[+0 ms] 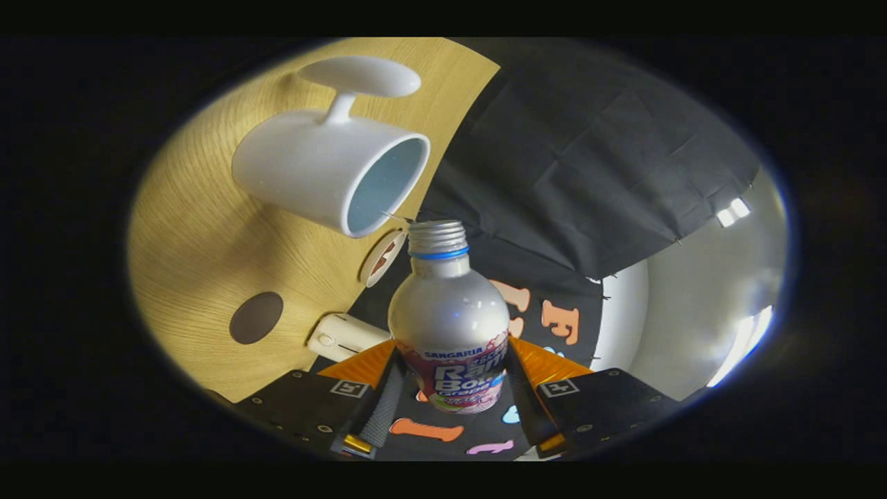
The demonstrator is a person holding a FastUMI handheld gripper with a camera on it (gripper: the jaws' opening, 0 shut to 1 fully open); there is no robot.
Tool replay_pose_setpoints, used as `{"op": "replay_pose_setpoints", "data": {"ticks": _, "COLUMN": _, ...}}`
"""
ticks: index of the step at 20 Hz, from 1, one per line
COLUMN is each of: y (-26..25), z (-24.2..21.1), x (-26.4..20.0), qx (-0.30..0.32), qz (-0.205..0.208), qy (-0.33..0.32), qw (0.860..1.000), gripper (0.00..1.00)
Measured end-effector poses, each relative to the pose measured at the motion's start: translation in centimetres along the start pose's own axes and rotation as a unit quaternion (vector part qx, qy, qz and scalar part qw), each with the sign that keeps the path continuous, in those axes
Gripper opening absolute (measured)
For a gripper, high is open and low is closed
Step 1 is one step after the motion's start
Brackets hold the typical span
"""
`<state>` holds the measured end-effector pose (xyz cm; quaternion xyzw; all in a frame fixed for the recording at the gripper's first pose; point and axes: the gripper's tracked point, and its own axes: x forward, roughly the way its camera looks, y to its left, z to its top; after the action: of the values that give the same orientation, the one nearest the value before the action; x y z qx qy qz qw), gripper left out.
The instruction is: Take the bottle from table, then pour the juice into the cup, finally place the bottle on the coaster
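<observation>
Bottle (pixel 449 315) is gripped low on its body between the two fingers of the gripper (pixel 450 388), both fingers pressed against its sides, so it's a proper grasp. The silvery body and uncapped threaded neck stick out ahead of the fingers, and the mouth is pointed toward the white cup (pixel 326 170). The whole scene is seen rolled over, so the worktop (pixel 201 235) looks like a wall off to one side and the cup seems to lie on its side on it, open mouth facing the bottle's neck. The neck's rim is seen just beside the cup's lip, not inside it.

Beyond the cup, a white thing on a short stem (pixel 360 80) can be made out, but what it is can't be told. A round coaster (pixel 382 258) is half hidden behind the bottle's neck. A dark round disc (pixel 256 317) and a small white block (pixel 343 337) are seen on the worktop nearer the fingers. Whether any juice is flowing can't be made out. The bottle's bottom end is cut off behind the fingers.
</observation>
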<state>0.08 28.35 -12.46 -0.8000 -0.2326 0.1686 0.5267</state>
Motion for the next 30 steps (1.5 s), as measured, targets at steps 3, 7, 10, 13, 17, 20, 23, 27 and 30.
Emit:
{"op": "replay_pose_setpoints", "data": {"ticks": 3, "y": 0.1, "z": 0.1, "x": -0.1, "qx": 0.006, "qz": 0.006, "qy": -0.002, "qw": 1.0, "gripper": 0.74}}
{"op": "replay_pose_setpoints", "data": {"ticks": 7, "y": 1.1, "z": 0.4, "x": 0.3, "qx": 0.043, "qz": 0.025, "qy": -0.002, "qw": 0.999, "gripper": 0.74}}
{"op": "replay_pose_setpoints", "data": {"ticks": 10, "y": 2.4, "z": 0.0, "x": 0.4, "qx": 0.108, "qz": 0.053, "qy": 0.005, "qw": 0.993, "gripper": 0.74}}
{"op": "replay_pose_setpoints", "data": {"ticks": 13, "y": 3.2, "z": -0.5, "x": 0.5, "qx": 0.178, "qz": 0.072, "qy": 0.015, "qw": 0.981, "gripper": 0.74}}
{"op": "replay_pose_setpoints", "data": {"ticks": 17, "y": 4.4, "z": -0.3, "x": 0.6, "qx": 0.297, "qz": 0.099, "qy": 0.035, "qw": 0.949, "gripper": 0.74}}
{"op": "replay_pose_setpoints", "data": {"ticks": 20, "y": 5.6, "z": -1.3, "x": 0.9, "qx": 0.398, "qz": 0.12, "qy": 0.059, "qw": 0.908, "gripper": 0.74}}
{"op": "replay_pose_setpoints", "data": {"ticks": 23, "y": 6.4, "z": -2.5, "x": 1.4, "qx": 0.496, "qz": 0.13, "qy": 0.087, "qw": 0.854, "gripper": 0.75}}
{"op": "replay_pose_setpoints", "data": {"ticks": 27, "y": 7.9, "z": -4.0, "x": 2.3, "qx": 0.595, "qz": 0.141, "qy": 0.119, "qw": 0.783, "gripper": 0.75}}
{"op": "replay_pose_setpoints", "data": {"ticks": 30, "y": 8.6, "z": -4.7, "x": 2.6, "qx": 0.661, "qz": 0.147, "qy": 0.133, "qw": 0.724, "gripper": 0.75}}
